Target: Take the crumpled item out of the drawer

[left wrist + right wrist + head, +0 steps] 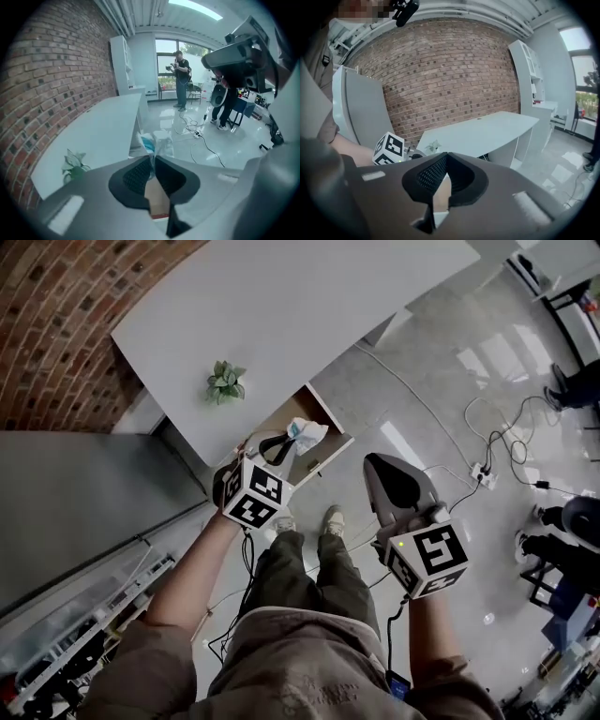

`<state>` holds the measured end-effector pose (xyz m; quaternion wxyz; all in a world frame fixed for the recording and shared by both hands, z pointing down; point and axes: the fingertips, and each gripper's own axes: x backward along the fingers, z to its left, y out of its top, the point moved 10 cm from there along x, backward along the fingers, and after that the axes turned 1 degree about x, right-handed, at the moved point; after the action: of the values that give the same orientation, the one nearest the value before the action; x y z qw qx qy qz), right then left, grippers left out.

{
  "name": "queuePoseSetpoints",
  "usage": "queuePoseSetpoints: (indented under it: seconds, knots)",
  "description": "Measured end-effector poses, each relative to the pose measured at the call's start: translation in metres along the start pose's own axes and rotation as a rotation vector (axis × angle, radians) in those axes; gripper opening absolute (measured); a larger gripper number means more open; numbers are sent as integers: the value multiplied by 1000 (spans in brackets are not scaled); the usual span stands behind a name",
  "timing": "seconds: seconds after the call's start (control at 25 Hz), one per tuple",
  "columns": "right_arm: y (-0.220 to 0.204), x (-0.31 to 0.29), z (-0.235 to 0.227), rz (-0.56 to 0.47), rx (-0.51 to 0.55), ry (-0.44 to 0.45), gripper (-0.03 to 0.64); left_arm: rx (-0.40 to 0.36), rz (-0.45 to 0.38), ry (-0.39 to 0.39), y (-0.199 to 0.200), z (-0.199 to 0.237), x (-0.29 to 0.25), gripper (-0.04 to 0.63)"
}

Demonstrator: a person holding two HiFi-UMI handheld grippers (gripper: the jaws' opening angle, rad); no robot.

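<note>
The jaws of the left gripper [153, 158] are closed together, and a thin fold of the crumpled item [149, 143] is pinched between their tips; the white and blue bulk of it is seen just beyond them. In the head view the left gripper [284, 444] is found at the centre of the frame, and the crumpled item [307, 433] is held at its tip, over the open drawer [323, 460]. Whether the item touches the drawer cannot be told. The jaws of the right gripper [446, 157] are shut as well, and nothing is seen between them. The right gripper [380, 470] is held to the right of the drawer, apart from it, over the grey floor [422, 381]. The drawer is pulled out from under the white desk [281, 306], which fills the upper middle of the frame. A small plant [225, 381] stands on the desk, near its edge above the drawer. A brick wall [56, 315] is seen at the upper left, and cables [483, 470] lie on the floor at the right.
</note>
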<state>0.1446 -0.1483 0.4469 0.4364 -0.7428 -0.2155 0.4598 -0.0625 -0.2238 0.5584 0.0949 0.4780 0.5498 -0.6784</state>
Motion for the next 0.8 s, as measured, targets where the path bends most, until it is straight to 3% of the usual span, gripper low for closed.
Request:
queuePoseSetpoints:
  seconds: [0.36, 0.8]
  knots:
    - [70, 66, 26, -148, 101, -18, 28, 28, -217, 153, 69, -12, 125, 40]
    - [126, 133, 54, -308, 204, -26, 28, -19, -460, 287, 118, -34, 235, 37]
